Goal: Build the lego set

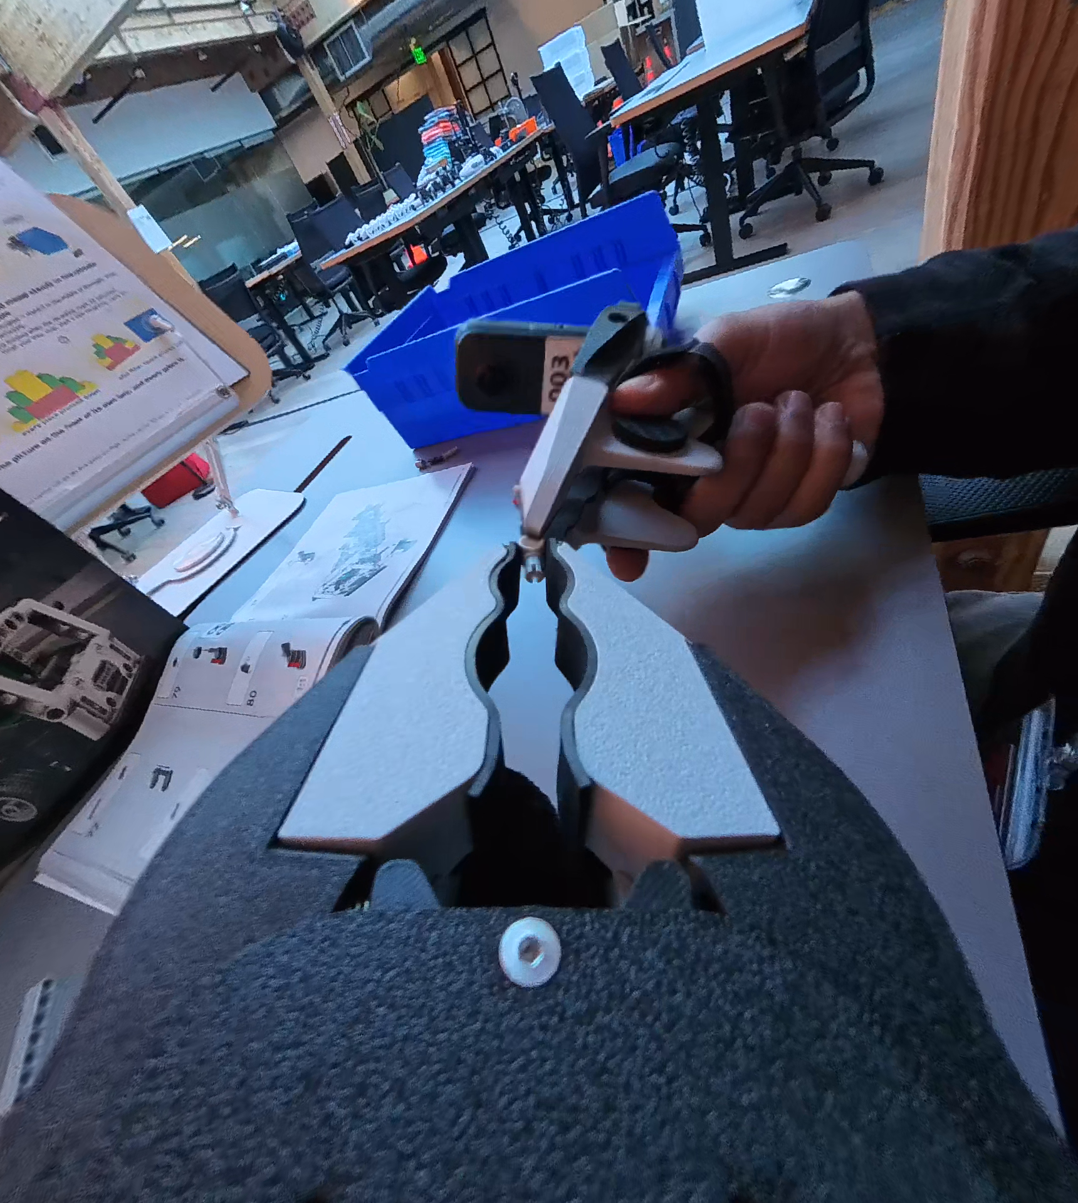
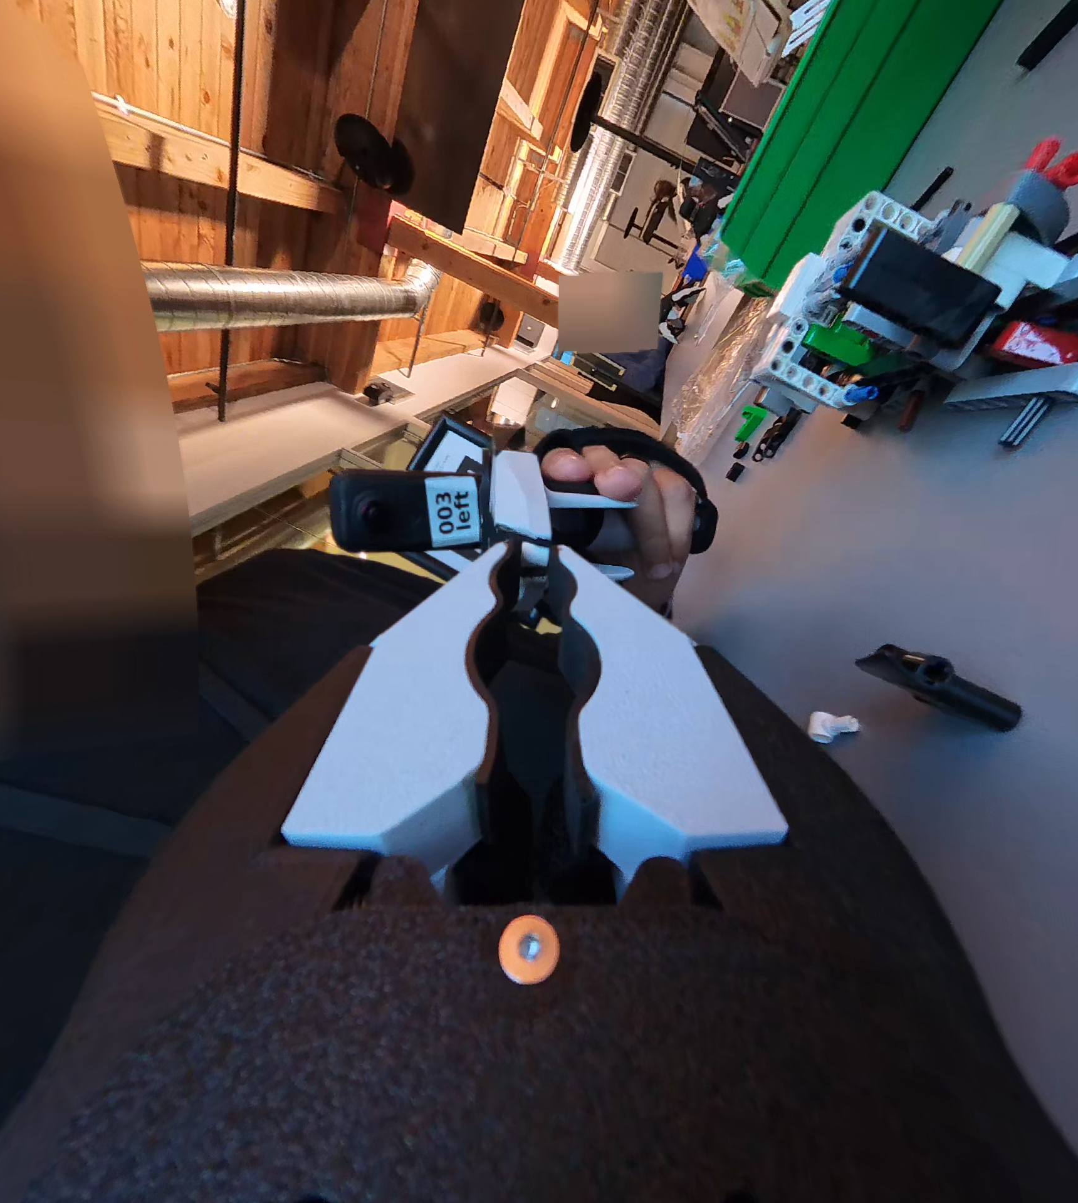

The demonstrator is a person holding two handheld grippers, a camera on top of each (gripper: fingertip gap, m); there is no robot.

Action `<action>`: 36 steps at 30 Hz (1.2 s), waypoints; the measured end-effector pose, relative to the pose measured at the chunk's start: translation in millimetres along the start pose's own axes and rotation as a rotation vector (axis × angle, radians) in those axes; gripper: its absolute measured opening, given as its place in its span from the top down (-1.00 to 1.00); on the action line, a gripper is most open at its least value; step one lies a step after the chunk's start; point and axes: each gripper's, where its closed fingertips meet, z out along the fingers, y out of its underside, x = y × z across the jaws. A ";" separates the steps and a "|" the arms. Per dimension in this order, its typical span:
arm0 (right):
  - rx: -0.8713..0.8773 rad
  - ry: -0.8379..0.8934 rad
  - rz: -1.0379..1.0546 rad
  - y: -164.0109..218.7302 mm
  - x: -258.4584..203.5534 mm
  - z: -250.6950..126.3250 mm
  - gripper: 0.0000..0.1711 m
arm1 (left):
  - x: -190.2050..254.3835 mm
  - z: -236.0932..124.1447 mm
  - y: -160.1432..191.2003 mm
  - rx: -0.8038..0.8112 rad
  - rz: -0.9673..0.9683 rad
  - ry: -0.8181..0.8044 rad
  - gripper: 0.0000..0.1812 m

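In the left wrist view my left gripper (image 1: 532,554) is nearly shut, its fingertips (image 1: 513,558) flanking a small grey Lego pin (image 1: 532,565) above the table (image 1: 784,618). My right gripper (image 1: 527,530), held by a hand, comes in from the right with its jaws together and meets the same pin tip to tip. In the right wrist view, which is rolled sideways, my right gripper (image 2: 531,554) closes around a small dark and grey piece (image 2: 528,597) at the tip of the left gripper (image 2: 533,565). The piece is mostly hidden by the fingers.
A blue bin (image 1: 523,312), an open instruction booklet (image 1: 354,553), the set's box (image 1: 22,651) and an instruction board on a stand (image 1: 67,293) lie beyond and left. A part-built white, green and black model (image 2: 881,312), a green bin (image 2: 849,97), a black part (image 2: 940,693) and a white part (image 2: 833,726) sit on the table. The grippers are tip to tip, or close to it.
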 end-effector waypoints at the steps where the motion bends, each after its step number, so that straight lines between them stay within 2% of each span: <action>1: 0.000 0.023 -0.036 -1.5 0.6 -1.8 0.89 | -2.2 -0.7 0.8 -0.001 -0.022 -0.002 0.93; 3: -0.019 0.137 -0.164 -7.2 6.1 -13.3 0.69 | -8.7 -1.9 8.2 -0.029 -0.100 0.003 0.93; 5: -0.092 0.364 -0.436 -11.1 22.0 -33.0 0.71 | -14.6 -2.0 19.6 -0.064 -0.215 0.013 0.93; 8: -0.331 0.601 -0.807 -3.3 43.2 -52.2 0.64 | -11.3 0.3 31.7 -0.093 -0.370 0.073 0.93; 12: -0.657 0.737 -0.993 -0.5 77.0 -62.6 0.61 | -4.9 0.0 44.9 -0.149 -0.403 0.105 0.93; 15: -0.791 0.697 -1.116 -0.2 90.9 -59.5 0.69 | 2.0 -4.7 48.2 -0.176 -0.352 0.103 0.93; 17: -0.912 0.653 -1.118 9.7 99.2 -59.0 0.59 | 7.9 -8.7 50.8 -0.197 -0.332 0.105 0.93; 22: -0.941 0.581 -1.215 8.5 113.2 -48.1 0.60 | 17.0 -15.3 57.3 -0.241 -0.302 0.087 0.93; 27: -0.889 0.498 -1.259 14.6 115.5 -36.8 0.92 | 17.0 -12.3 63.2 -0.257 -0.326 0.079 0.93; 30: -0.889 0.488 -1.257 15.2 115.3 -36.3 0.92 | 13.3 -6.5 66.1 -0.250 -0.333 0.077 0.93; 33: -0.860 0.378 -1.170 25.4 95.4 -27.4 0.92 | 9.7 2.0 71.8 -0.253 -0.331 0.101 0.93; 36: -0.842 0.346 -1.159 27.6 86.4 -22.9 0.92 | 12.2 5.9 57.5 -0.179 -0.370 0.160 0.93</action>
